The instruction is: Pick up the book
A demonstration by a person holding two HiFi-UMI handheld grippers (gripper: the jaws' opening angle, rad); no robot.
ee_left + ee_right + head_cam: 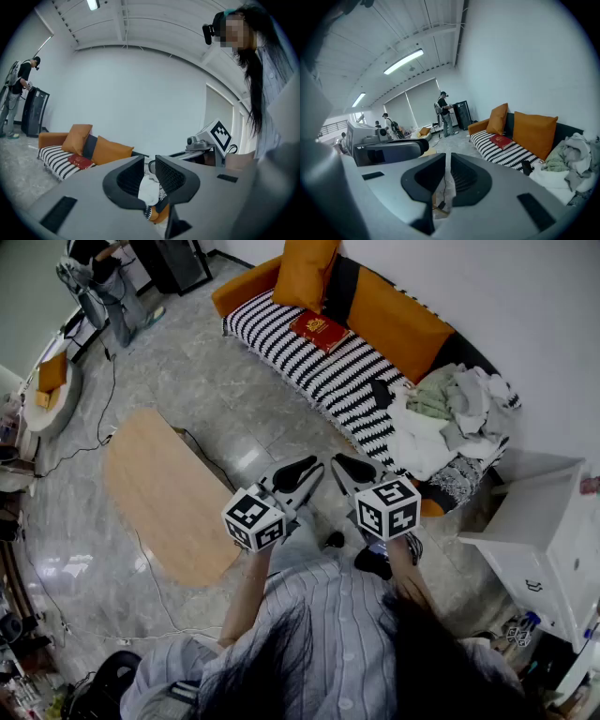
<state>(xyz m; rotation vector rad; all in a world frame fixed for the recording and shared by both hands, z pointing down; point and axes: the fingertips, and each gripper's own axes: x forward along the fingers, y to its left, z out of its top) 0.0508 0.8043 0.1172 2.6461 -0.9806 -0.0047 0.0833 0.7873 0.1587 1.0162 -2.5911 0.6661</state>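
Sofa [375, 315] is half hidden at one end under a clothes pile [441, 418]. Red book [321, 331] lies flat on the striped seat by a cushion [305, 273]. Its long side runs along the sofa, and its print is too small to read. Left gripper [302, 474] and right gripper [352, 469] are clenched on nothing, well apart from it.

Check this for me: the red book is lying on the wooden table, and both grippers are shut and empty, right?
Not quite. The red book lies on the striped sofa, not on the wooden table; the head view shows it. The left gripper and the right gripper are shut and empty, as you said.
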